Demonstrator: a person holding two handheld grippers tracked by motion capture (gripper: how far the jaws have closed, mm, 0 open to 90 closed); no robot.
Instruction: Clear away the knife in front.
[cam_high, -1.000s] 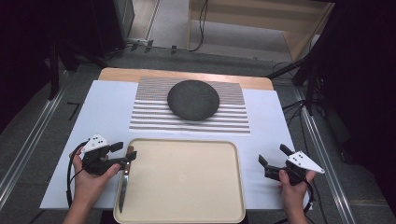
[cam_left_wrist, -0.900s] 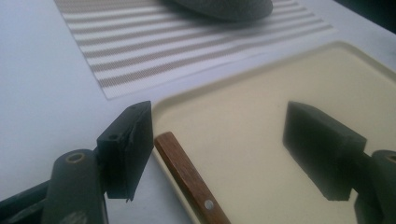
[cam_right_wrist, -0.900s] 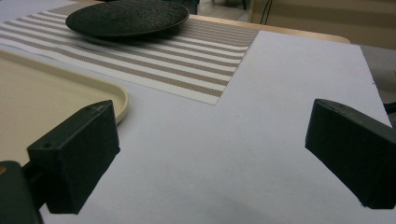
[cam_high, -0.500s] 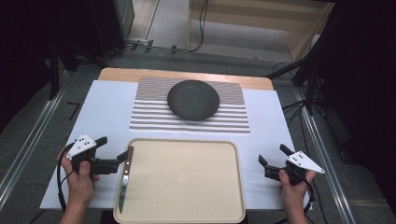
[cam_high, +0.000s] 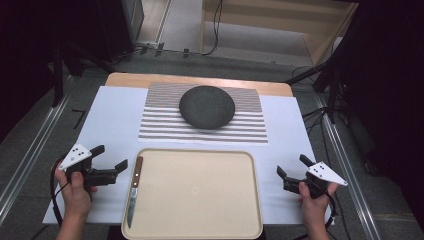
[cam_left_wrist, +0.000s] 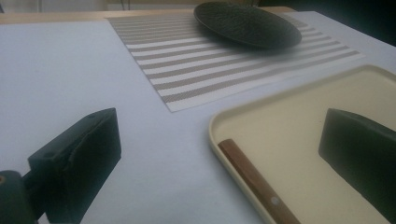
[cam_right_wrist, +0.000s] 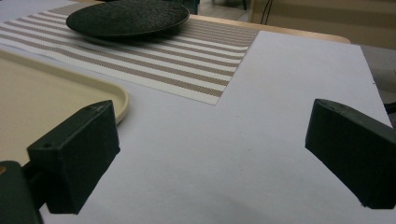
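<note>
Wood-handled and steel-bladed, the knife (cam_high: 133, 191) is lying along the left inner edge of the cream tray (cam_high: 200, 227), where a second ago the left gripper (cam_high: 111, 161) was sitting right over its handle at the tray's rim. That gripper is now sitting back to the left on the white surface (cam_high: 115, 115), just beside the tray and apart from the knife. Its fingers (cam_left_wrist: 79, 158) have just been opening and are standing wide apart with nothing between them; in the left gripper view the brown handle (cam_left_wrist: 254, 179) is showing between the two black pads but touching neither. The right gripper (cam_high: 291, 166) is resting in the same spot as before, on the white surface to the right of the tray, its fingers (cam_right_wrist: 77, 149) also spread wide and holding nothing. The knife's long axis is running nearly front to back on the tray, handle pointing away from the person toward the striped placemat (cam_high: 160, 125), blade tip pointing toward the near edge. A dark round plate (cam_high: 207, 106) is sitting on the placemat, well apart from both grippers.
</note>
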